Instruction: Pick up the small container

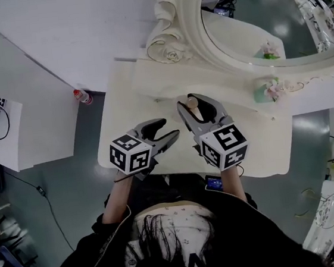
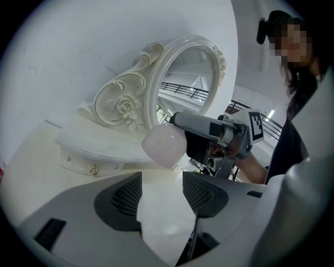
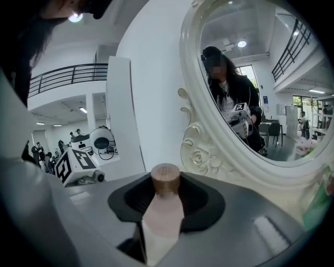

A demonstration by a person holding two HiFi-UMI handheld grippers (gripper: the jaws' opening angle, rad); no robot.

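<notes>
Right tongs [image 3: 166,194] sit closest in. Their dark pads are clamped on the small container [image 3: 164,216], a pale pink bottle w/ a round wooden cap [image 3: 165,179]. The cap is up at the jaw tips and the body runs down btw the jaws. From the left side, the pink body bulges out below the tips. Can't tell if its base is clear of the tabletop.

Left tongs [image 1: 167,128] have jaws wide apart w/ nothing btw them, only bare cream tabletop [image 1: 120,114] underneath. They sit just left of the right tongs, not touching.

Ahead of both is the edge of a raised back shelf [image 2: 99,151] w/ a small drawer knob [image 2: 94,169]. Beyond that is the carved oval mirror frame [image 1: 169,52], so there is little room fwd.

There is open tabletop left of and ahead of the left tongs, out to the table's left edge, w/ floor past it. Right of the right tongs, well apart, a small green flower pot [image 1: 265,92] stands by the mirror. Behind the tongs, at the table's near edge, a small dark device w/ a lit screen [image 1: 213,182] lies by the person's right forearm.
</notes>
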